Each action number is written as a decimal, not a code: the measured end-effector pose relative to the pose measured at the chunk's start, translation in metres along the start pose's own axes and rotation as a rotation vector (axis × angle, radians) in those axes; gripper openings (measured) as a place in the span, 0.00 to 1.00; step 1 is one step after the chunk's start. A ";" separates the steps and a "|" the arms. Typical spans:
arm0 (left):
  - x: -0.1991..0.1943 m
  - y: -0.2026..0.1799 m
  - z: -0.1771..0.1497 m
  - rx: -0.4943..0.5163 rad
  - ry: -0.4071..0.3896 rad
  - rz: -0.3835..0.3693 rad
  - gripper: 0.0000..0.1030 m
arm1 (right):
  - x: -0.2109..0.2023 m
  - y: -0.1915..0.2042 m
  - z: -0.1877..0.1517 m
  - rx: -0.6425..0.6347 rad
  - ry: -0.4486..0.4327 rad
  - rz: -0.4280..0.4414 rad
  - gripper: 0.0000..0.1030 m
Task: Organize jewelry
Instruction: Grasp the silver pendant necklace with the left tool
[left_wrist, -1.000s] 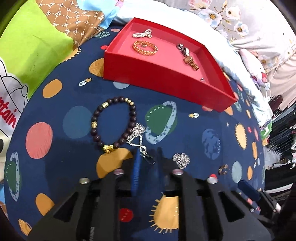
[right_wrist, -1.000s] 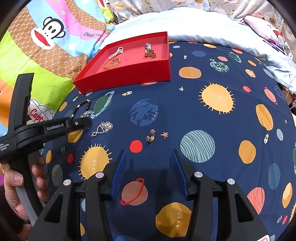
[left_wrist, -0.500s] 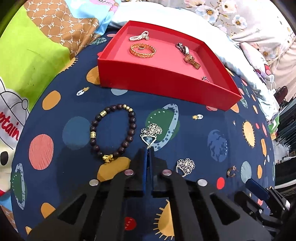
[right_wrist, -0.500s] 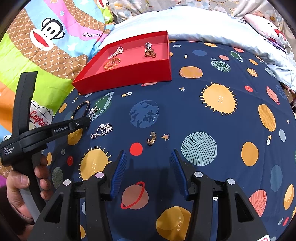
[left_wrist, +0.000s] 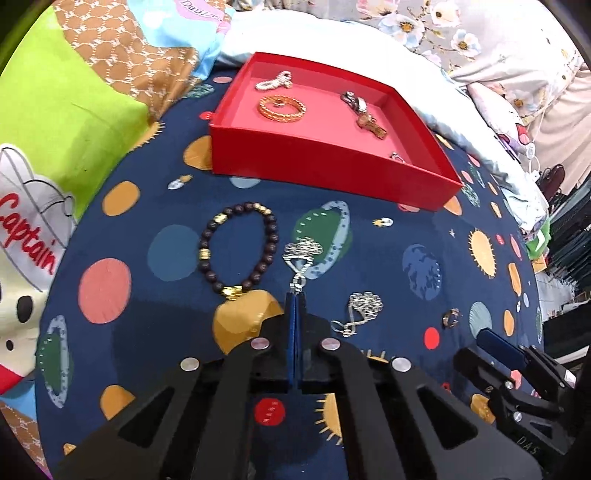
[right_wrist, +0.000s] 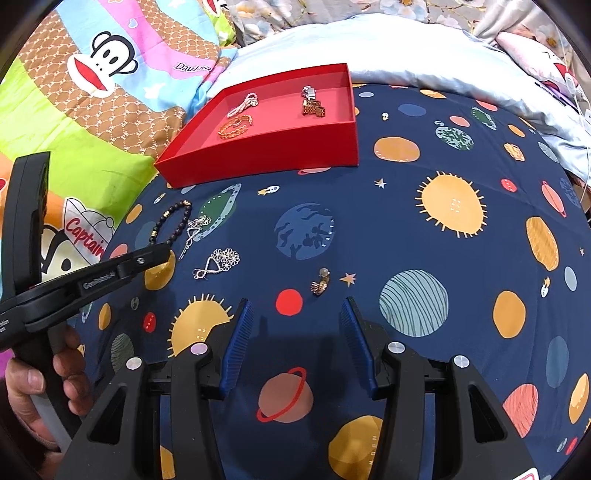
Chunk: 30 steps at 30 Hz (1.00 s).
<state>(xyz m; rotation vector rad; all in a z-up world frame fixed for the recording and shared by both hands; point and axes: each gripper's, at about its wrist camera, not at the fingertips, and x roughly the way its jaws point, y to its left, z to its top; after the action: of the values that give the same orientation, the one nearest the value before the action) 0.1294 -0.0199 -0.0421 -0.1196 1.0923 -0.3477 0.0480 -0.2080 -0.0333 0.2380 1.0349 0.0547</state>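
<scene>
My left gripper (left_wrist: 295, 295) is shut on the clasp end of a silver chain (left_wrist: 303, 251), which trails from its tips onto the planet-print cloth. Just left of the chain lies a dark beaded bracelet (left_wrist: 238, 251). In the right wrist view the left gripper (right_wrist: 166, 254) reaches in from the left, pinching the same silver chain (right_wrist: 194, 229). A second silver chain (right_wrist: 218, 262) and a small gold ring (right_wrist: 320, 282) lie loose on the cloth. My right gripper (right_wrist: 295, 317) stands open just short of the ring, nothing between its fingers. The red tray (left_wrist: 325, 173) beyond holds several pieces.
The navy planet-print cloth (right_wrist: 424, 229) covers a bed. A colourful cartoon quilt (right_wrist: 92, 110) borders it on the left and a pale blue pillow (right_wrist: 406, 48) lies behind the tray. A person's hand (right_wrist: 44, 376) grips the left tool's handle.
The left jaws went from open around the chain's clasp to shut on it, and the chain now stretches out toward the tips. The right gripper has stayed still.
</scene>
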 end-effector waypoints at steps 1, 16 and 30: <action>0.002 -0.002 0.000 0.002 0.005 -0.011 0.00 | 0.000 0.001 0.000 -0.002 -0.001 0.001 0.48; 0.012 -0.013 -0.007 0.065 0.011 0.016 0.00 | 0.000 0.000 0.002 0.001 -0.001 0.000 0.48; 0.014 -0.009 -0.003 0.075 -0.017 0.055 0.05 | 0.000 0.001 0.003 0.004 0.000 0.003 0.51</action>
<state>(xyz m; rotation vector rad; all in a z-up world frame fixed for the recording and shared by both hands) 0.1306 -0.0330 -0.0528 -0.0252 1.0627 -0.3372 0.0505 -0.2073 -0.0322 0.2427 1.0343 0.0551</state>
